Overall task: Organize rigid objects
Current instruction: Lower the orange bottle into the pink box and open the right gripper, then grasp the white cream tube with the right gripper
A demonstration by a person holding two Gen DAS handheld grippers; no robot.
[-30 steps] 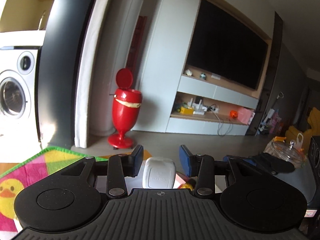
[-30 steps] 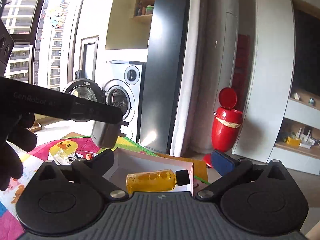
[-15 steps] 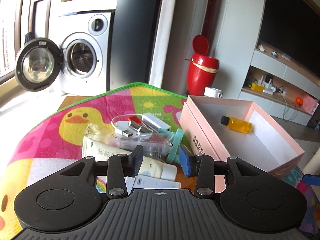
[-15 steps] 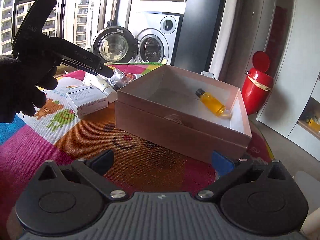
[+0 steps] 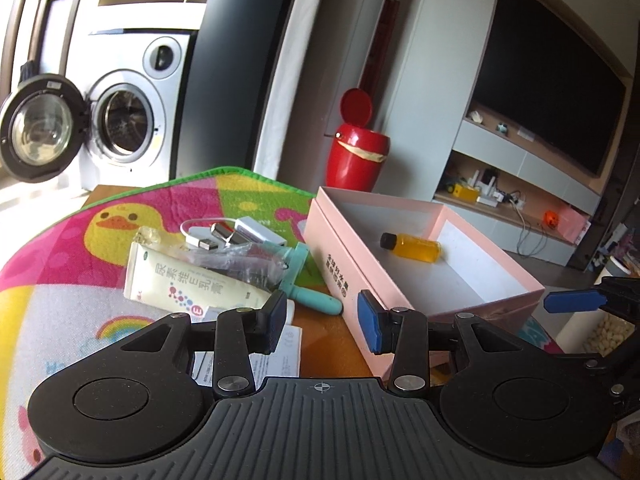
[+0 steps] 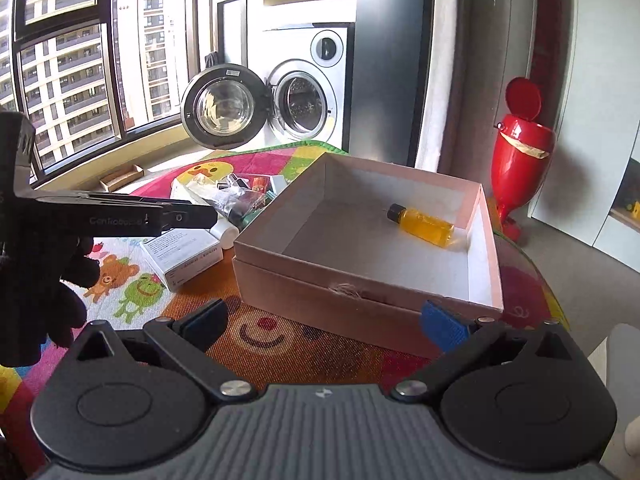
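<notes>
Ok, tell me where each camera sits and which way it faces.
Left wrist: rides the open, empty left gripper, facing items beside the pink box; the right gripper's blue pad enters at right.
Right wrist: rides the open right gripper, facing the box; the gloved left hand shows at left.
Shared: box, yellow bottle, washing machine, red bin.

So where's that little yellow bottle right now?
The bottle lies on its side inside the open pink box, near its far right corner, alone in there.
</notes>
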